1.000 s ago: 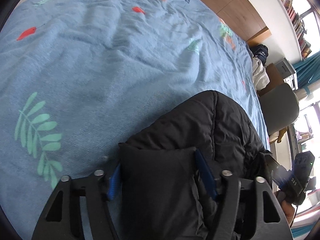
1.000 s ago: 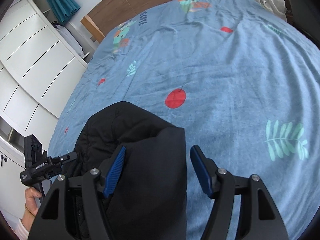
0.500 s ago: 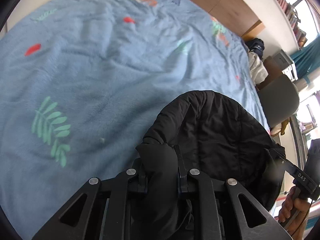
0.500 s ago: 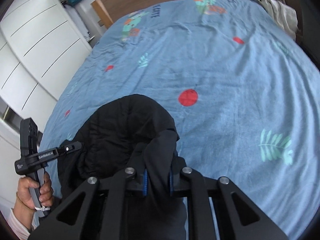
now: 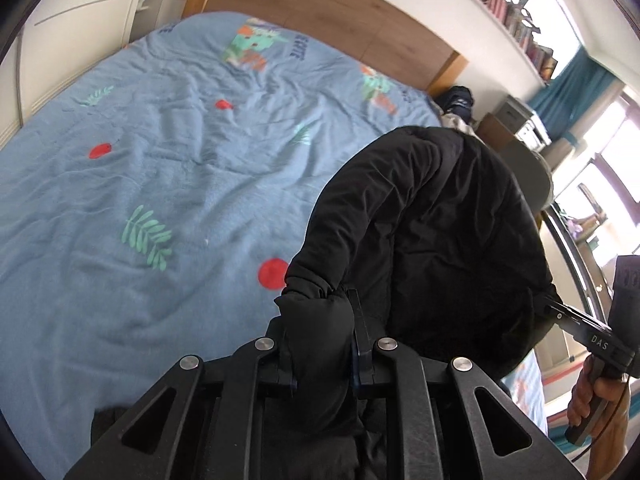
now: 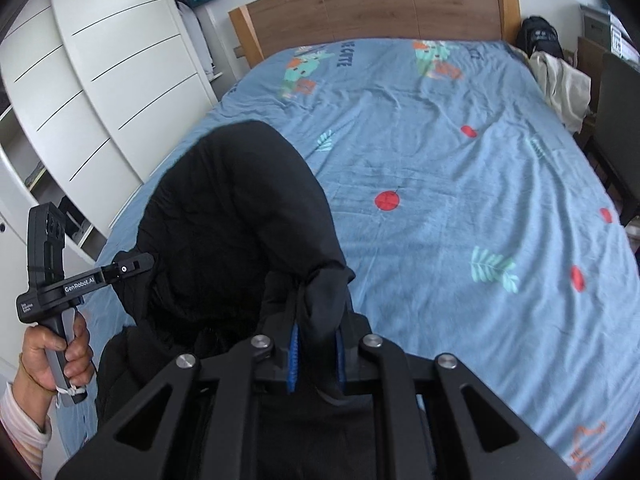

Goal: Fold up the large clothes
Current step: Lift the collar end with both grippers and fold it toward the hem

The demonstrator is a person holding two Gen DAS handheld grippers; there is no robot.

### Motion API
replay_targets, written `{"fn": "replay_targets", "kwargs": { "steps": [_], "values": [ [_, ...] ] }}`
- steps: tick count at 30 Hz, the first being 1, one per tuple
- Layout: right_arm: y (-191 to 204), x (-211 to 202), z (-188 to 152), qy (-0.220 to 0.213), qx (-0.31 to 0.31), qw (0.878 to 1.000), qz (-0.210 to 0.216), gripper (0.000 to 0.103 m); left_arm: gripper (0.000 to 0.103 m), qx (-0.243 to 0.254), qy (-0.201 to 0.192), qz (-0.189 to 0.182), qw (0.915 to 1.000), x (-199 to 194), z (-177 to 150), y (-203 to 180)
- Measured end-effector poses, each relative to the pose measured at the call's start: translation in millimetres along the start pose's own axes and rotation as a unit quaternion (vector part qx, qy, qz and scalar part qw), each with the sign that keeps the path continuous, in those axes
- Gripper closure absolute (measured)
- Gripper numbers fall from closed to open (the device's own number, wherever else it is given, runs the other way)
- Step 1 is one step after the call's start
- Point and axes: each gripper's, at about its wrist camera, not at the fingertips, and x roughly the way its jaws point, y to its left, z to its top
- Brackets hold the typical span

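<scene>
A black padded jacket [image 5: 440, 240] hangs lifted above the blue bedspread [image 5: 140, 184]. My left gripper [image 5: 324, 344] is shut on one bunched edge of it. My right gripper [image 6: 316, 344] is shut on another bunched edge of the jacket [image 6: 240, 216]. The jacket sags in a hump between the two grippers. The right gripper also shows at the right edge of the left wrist view [image 5: 580, 324], and the left gripper at the left edge of the right wrist view [image 6: 128, 264], each with fabric at its tip. The jacket's lower part is hidden behind the gripper bodies.
The bedspread [image 6: 460, 200] has red dots and green leaf prints. A wooden headboard [image 6: 376, 4] stands at the far end. White wardrobe doors [image 6: 100, 60] line the left side. A chair with clothes [image 6: 568, 80] and a black bag [image 6: 538, 34] stand at the far right.
Both grippers closed on the jacket's edges, then lifted it up off the bed. The views now tilt up toward the headboard and the jacket hangs between the grippers.
</scene>
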Motion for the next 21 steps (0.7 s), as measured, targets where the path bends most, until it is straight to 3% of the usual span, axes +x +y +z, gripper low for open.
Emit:
{"fn": "replay_targets", "kwargs": {
  "steps": [8,11,21],
  "values": [
    [13.6,-66.0,-78.9,-0.025,-0.002,1.000,-0.002,0.090,0.086,0.020,-0.015,-0.011,0.9996,-59.7,-64.8,-18.2],
    [12.3,-79.1,-118.6,-0.035,0.013,0.999,0.012,0.090,0.086,0.025,-0.009,0.004,0.9996,-67.5,-97.9,-18.9],
    [5.0,-80.1,-220.4,-0.058,0.037,0.997,0.036,0.090,0.086,0.050,0.014,0.048,0.9975,-69.9,-188.7,6.3]
  ]
}}
